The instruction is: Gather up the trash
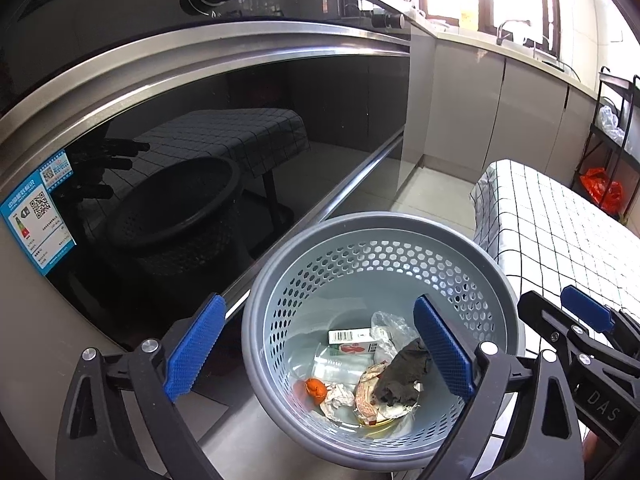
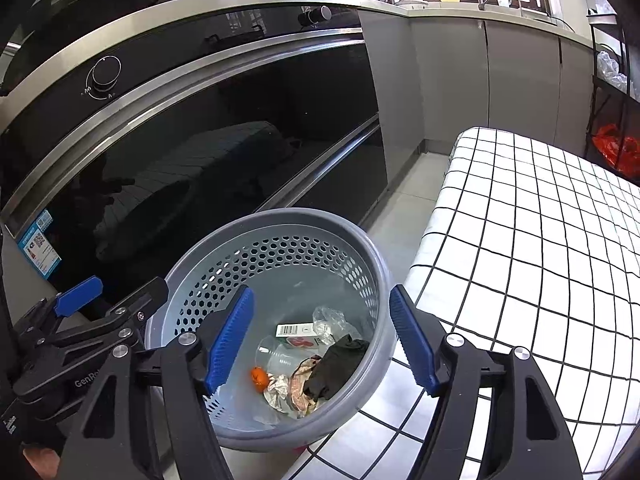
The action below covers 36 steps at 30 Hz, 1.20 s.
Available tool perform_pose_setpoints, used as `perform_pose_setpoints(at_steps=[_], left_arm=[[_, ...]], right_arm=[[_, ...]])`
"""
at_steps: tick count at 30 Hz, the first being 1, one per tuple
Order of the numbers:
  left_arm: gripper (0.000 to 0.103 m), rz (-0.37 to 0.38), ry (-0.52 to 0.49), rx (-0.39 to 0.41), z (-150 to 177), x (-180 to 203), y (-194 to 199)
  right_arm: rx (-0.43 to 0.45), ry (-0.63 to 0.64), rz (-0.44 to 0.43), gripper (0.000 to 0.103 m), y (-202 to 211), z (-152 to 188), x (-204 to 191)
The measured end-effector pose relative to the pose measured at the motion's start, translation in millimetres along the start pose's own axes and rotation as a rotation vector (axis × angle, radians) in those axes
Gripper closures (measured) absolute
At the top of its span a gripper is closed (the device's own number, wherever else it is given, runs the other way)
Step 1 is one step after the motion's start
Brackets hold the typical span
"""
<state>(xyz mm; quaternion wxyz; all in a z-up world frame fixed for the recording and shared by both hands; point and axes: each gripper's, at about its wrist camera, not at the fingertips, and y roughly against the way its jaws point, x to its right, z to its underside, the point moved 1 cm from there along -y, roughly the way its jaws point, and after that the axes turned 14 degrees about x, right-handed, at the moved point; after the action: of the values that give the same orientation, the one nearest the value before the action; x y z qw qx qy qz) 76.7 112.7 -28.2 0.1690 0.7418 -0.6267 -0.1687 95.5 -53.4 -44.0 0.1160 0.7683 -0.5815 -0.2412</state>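
The grey bin stands on the floor, just beside the table with the checked cloth and near the dark oven door. Both tongs hang over it and point down into it.

The left gripper is spread very wide, and nothing is between its blue pads. The right gripper is also apart, a bit less wide, and it holds nothing too.

The trash lies at the bottom of the bin. There is a dark rag, a crinkly clear bag, a small white box, a see-through cup, a crumpled snack wrapper, a ball of paper and a little orange thing.

All of it looks light. The rag is soft and floppy, so I think a pinch on a fold in its middle works best. The bag and the wrapper look thin and slippery, so a bunched part is a good spot. The box is stiff and easy to hold by its flat sides. The cup may squash, so a gentle squeeze on its rim seems right. The bin is stiff plastic with holes, and its thick rim looks like the place to grab it
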Motion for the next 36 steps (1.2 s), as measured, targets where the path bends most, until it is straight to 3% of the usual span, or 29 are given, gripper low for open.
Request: perform_pose_setpoints(at_steps=[36], left_arm=[[0.007, -0.018, -0.011, 0.034, 0.4, -3.4, 17.5]], right_arm=[[0.018, -0.013, 0.033, 0.033, 14.0, 4.7, -2.4]])
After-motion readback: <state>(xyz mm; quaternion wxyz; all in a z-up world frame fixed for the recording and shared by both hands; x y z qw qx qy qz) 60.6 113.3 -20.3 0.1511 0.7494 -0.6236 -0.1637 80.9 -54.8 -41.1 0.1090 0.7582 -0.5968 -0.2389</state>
